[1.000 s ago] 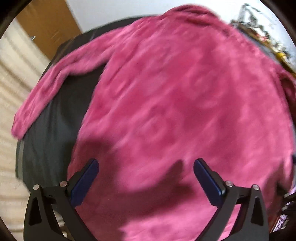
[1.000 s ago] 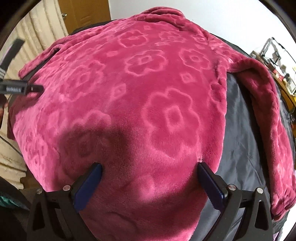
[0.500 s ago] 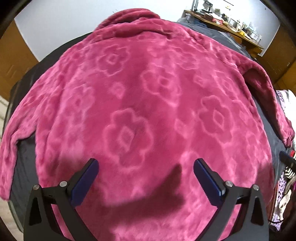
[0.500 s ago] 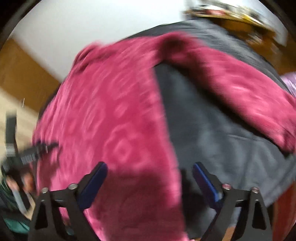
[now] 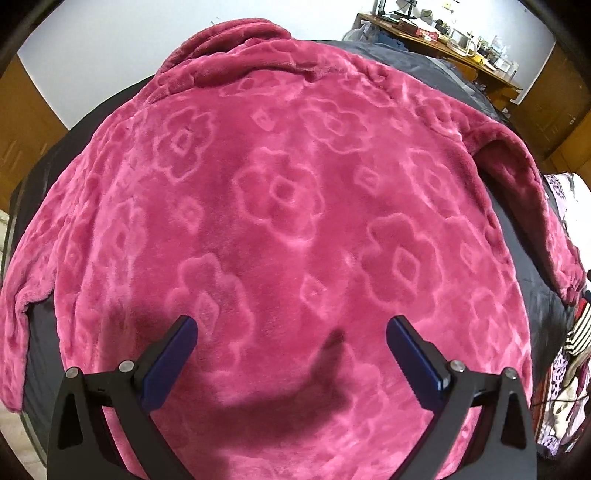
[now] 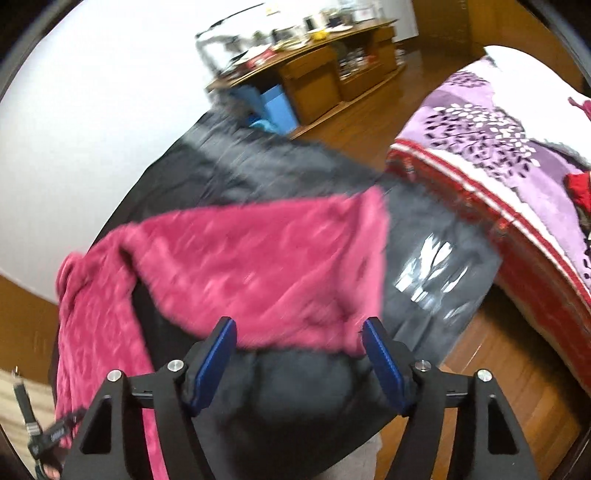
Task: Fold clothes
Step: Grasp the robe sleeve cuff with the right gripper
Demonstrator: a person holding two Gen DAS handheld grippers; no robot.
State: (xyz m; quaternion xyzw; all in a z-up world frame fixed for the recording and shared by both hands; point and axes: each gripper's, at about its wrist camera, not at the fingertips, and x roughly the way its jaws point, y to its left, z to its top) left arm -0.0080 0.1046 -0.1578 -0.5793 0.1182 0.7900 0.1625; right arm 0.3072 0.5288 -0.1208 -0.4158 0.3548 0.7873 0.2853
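a pink robe (image 5: 280,206) lies spread flat on a dark sheet (image 6: 436,266), collar at frame top. the left gripper (image 5: 291,334) hovers wide over its lower middle; the right gripper (image 6: 299,334), wide and empty, faces the sleeve (image 6: 258,273), which runs across frame, cuff just beyond its tips.

No lettering can be read in either view. In the right wrist view a dark strap (image 6: 55,430) at about eight o'clock carries a small pale printed label, too blurred to make out. Items on the far table (image 5: 439,35) are too small.
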